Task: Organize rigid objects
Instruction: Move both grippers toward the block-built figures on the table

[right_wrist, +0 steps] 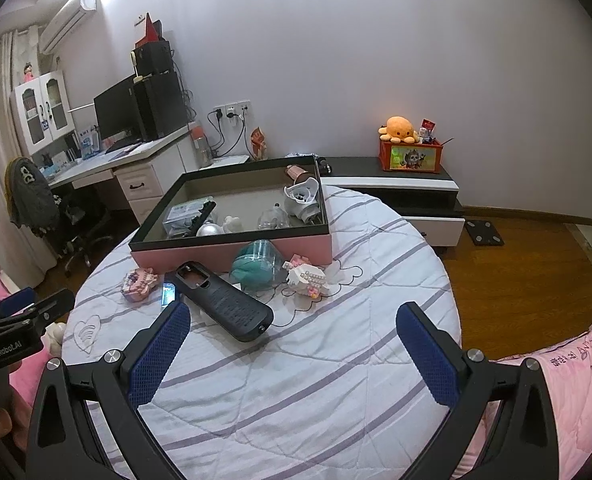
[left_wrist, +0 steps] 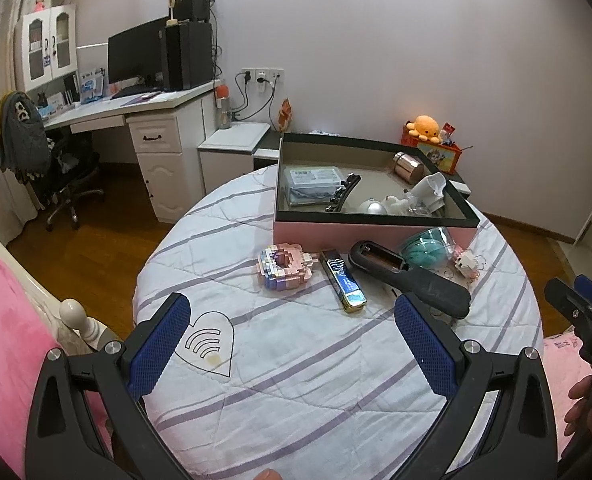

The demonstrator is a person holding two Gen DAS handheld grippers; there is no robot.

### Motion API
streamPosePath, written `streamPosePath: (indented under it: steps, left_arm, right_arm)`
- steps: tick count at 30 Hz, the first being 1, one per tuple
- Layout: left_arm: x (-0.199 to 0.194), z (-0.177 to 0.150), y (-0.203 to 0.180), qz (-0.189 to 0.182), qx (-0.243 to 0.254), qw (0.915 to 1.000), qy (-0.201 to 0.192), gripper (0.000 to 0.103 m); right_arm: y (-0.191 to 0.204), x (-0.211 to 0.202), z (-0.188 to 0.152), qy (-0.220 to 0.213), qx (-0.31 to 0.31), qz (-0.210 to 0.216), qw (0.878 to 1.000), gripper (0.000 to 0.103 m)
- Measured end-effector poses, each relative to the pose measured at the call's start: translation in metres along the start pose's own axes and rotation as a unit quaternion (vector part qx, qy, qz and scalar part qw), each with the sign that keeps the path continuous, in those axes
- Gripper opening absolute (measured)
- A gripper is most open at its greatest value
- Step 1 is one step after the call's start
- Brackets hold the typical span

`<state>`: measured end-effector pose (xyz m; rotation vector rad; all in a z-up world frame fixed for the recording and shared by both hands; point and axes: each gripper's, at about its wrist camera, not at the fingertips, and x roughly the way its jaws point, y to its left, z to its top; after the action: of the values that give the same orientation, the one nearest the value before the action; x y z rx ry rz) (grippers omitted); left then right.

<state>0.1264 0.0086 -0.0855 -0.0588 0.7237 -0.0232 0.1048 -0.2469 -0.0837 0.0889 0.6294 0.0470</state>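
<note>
Left gripper (left_wrist: 292,336): spread wide, blue textured pads, nothing between them; hovers over the quilt short of the loose items.
Right gripper (right_wrist: 294,340): likewise spread wide and empty; its left pad (right_wrist: 158,356) sits in front of the near end of the black case without clear contact.
Writing: "GenRoboLAI" or similar in white on the left gripper's body, as seen in the right wrist view; pink lettering on the bedding at right, too warped to read; print on the blue-and-gold bar not legible.
Pink box (left_wrist: 372,230): shallow, dark rim, open top, at the far side of the quilt. Holds a clear plastic case (left_wrist: 314,184), a black curved piece, a copper-coloured tin (left_wrist: 410,166), a silver dome, and small white items.
Black case (right_wrist: 226,304): long, open cut-out at its far end, lying just in front of the box.
Block figure, pink (left_wrist: 284,266): left of the bar, on the quilt.
Blue-and-gold bar (left_wrist: 344,280): between the pink figure and the black case.
Teal item in clear tub (right_wrist: 256,266): against the box wall.
Block figure, white (right_wrist: 308,278): right of the tub.
Surface: white quilt (left_wrist: 296,380) with lilac stripes and a stitched heart motif.
Room: wooden floor, white desk (left_wrist: 136,108) with monitor, office chair, low cabinet with an orange plush octopus (right_wrist: 400,128).
</note>
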Motion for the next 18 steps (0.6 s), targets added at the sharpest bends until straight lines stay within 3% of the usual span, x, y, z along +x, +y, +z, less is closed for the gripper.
streamPosePath:
  steps: [7,18]
  left_arm:
    - [0.021,0.000,0.007,0.005,-0.005,0.9998,0.016,0.103]
    - [0.087,0.005,0.016,0.019,-0.009,0.9984,0.052,0.103]
  right_arm:
    - [-0.002,0.018,0.003,0.016,-0.005,-0.003,1.000,0.103]
    - [-0.016,0.075,0.013,0.057,-0.014,-0.022,0.998,0.103]
